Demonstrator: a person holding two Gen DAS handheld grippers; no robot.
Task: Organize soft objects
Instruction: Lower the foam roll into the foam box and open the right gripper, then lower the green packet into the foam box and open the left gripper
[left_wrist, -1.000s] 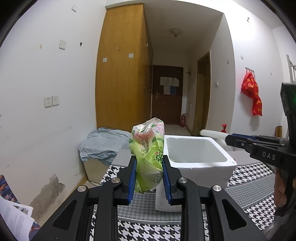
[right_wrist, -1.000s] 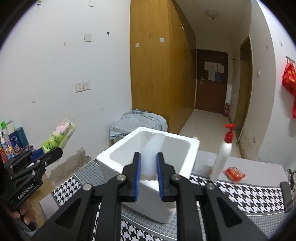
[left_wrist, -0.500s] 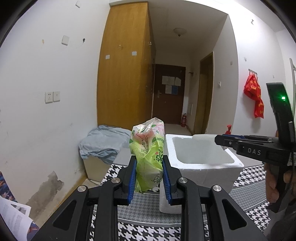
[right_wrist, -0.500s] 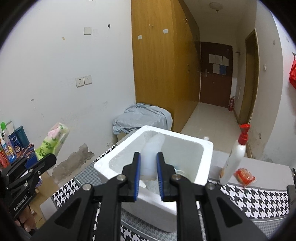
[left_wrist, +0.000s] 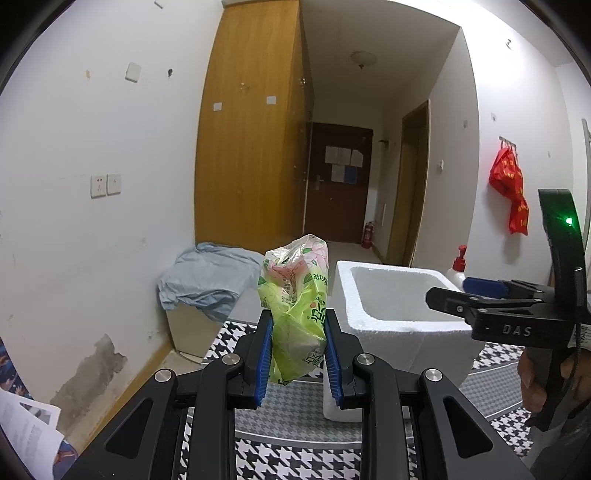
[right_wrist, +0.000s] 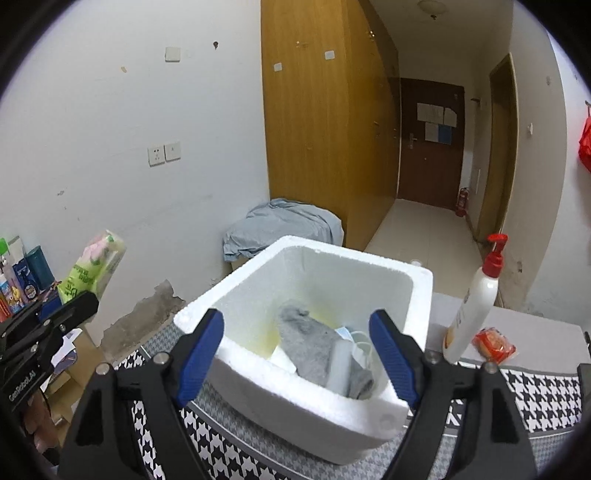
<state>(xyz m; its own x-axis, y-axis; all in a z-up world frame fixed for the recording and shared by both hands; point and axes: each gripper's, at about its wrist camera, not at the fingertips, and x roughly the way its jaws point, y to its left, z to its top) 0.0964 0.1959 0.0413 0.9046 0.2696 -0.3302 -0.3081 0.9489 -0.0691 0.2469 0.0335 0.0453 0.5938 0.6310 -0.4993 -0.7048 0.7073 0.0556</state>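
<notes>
My left gripper (left_wrist: 297, 354) is shut on a green tissue pack (left_wrist: 295, 295), held upright to the left of the white foam box (left_wrist: 391, 325). In the right wrist view that pack (right_wrist: 92, 266) and the left gripper (right_wrist: 70, 310) hang at the far left. My right gripper (right_wrist: 295, 325) hovers over the near rim of the foam box (right_wrist: 421, 275); its jaws are opening wide with nothing between them. Inside the box lie a grey sock (right_wrist: 314, 343), a white roll (right_wrist: 341, 363) and a face mask (right_wrist: 351, 336).
A pump bottle with a red top (right_wrist: 474, 306) and a red packet (right_wrist: 493, 343) stand right of the box on the houndstooth cloth (right_wrist: 539, 391). A blue-grey cloth (right_wrist: 284, 229) covers a low carton by the wall. Bottles (right_wrist: 26, 269) crowd the far left.
The right jaws have sprung apart and the white roll they held now lies in the box. The right gripper has edged lower toward the box. The left gripper still grips the pack.
</notes>
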